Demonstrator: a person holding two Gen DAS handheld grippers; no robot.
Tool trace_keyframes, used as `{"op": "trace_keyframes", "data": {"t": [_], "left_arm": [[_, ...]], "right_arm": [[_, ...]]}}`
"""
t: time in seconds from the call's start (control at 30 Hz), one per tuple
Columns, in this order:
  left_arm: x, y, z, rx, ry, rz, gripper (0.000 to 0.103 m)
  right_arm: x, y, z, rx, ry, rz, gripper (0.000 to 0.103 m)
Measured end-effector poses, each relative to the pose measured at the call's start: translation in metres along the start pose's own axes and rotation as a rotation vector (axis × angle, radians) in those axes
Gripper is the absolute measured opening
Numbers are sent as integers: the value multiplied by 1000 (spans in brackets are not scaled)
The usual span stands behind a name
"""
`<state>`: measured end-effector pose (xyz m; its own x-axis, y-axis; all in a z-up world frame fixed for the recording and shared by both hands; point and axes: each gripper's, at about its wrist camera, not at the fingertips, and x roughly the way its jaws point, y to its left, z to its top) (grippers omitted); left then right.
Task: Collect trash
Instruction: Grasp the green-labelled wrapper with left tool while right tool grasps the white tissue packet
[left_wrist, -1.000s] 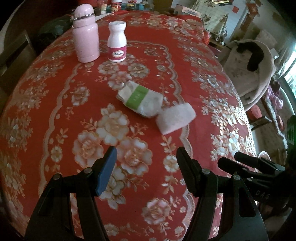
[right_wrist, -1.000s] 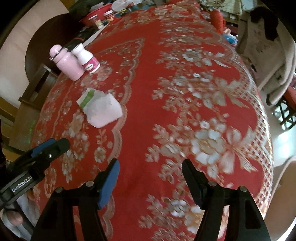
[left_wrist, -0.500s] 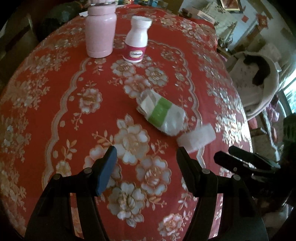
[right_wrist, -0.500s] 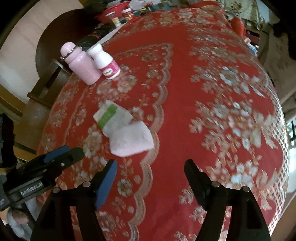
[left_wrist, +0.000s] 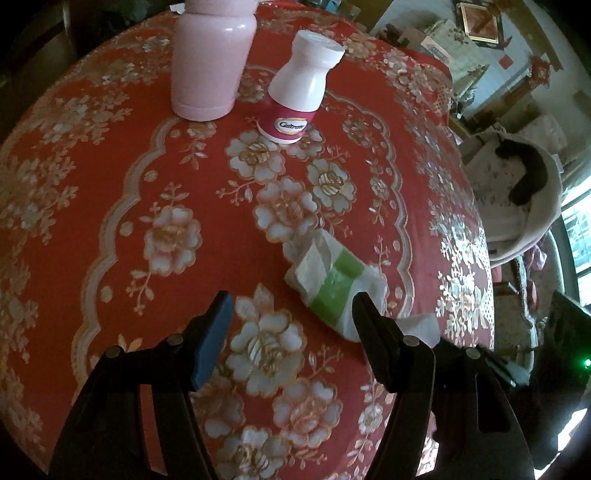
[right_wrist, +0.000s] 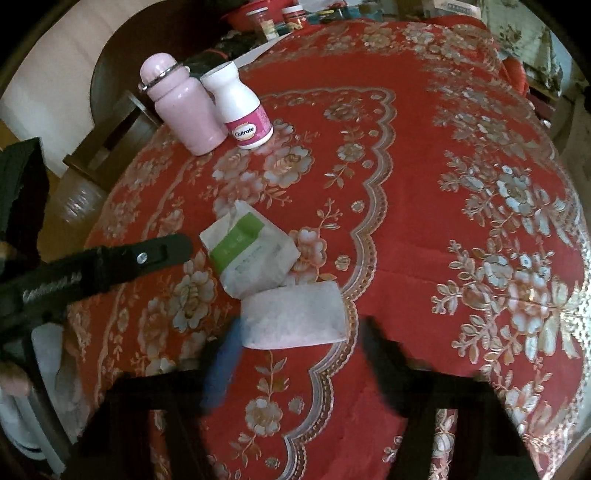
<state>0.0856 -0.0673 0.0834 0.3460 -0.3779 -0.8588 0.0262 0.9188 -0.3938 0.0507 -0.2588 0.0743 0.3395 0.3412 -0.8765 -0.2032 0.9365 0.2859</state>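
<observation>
near the table's near edge, on the red floral tablecloth, lie the two pieces of trash: a crumpled white wrapper with a green band and, touching its near side, a folded white tissue. my right gripper hangs spread just short of the tissue, its blue-padded finger by the tissue's left end and its black finger off the right end; both are motion-blurred, so i cannot tell whether either touches. my left gripper is also spread wide and empty, with the same wrapper lying just ahead and to the right of its gap, partly behind its right finger. a pink flask and a white caltrate bottle stand upright, side by side, well apart from the trash toward the far left corner.

to take the tissue well, i judge the right fingers should straddle its short ends, settle low onto the cloth, and close slowly; soft paper slips free if pinched high, and a deep pinch may snag the cloth. i would shift the left gripper rightward until the wrapper sits centred in the gap.
</observation>
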Motion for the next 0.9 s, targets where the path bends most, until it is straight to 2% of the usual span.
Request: {"op": "trace_keyframes", "data": {"t": [0.03,0.1,0.3,0.43,0.47,0.5,0.57,0.6,0.9], "left_arm": [[3,-1,2,1,5,-7,66],[9,-4,4,4,16,-22,66],[32,-18,9,19,57,-25,66],[39,-31,10,45,35,-1,63],[39,-33,9,47,27,6,50],[40,-35,9,53,23,10,24],[43,-38,7,67,40,0,20],[41,-39,7,73,34,-6,13],[4,-52,-6,119,-11,-52,5]], "right_arm": [[-3,-3,-1,11,-13,1,39],[-10,-8,-3,21,-23,1,38],[-37,-38,-11,110,-65,-4,37],[-46,-50,-17,151,-78,-15,37],[-47,-52,-19,158,-79,-18,37],[-48,-53,-21,165,-82,-23,37],[-51,-56,-24,174,-89,-24,37],[-53,-56,-26,179,-93,-25,37],[-74,-55,-41,188,-136,-32,37]]}}
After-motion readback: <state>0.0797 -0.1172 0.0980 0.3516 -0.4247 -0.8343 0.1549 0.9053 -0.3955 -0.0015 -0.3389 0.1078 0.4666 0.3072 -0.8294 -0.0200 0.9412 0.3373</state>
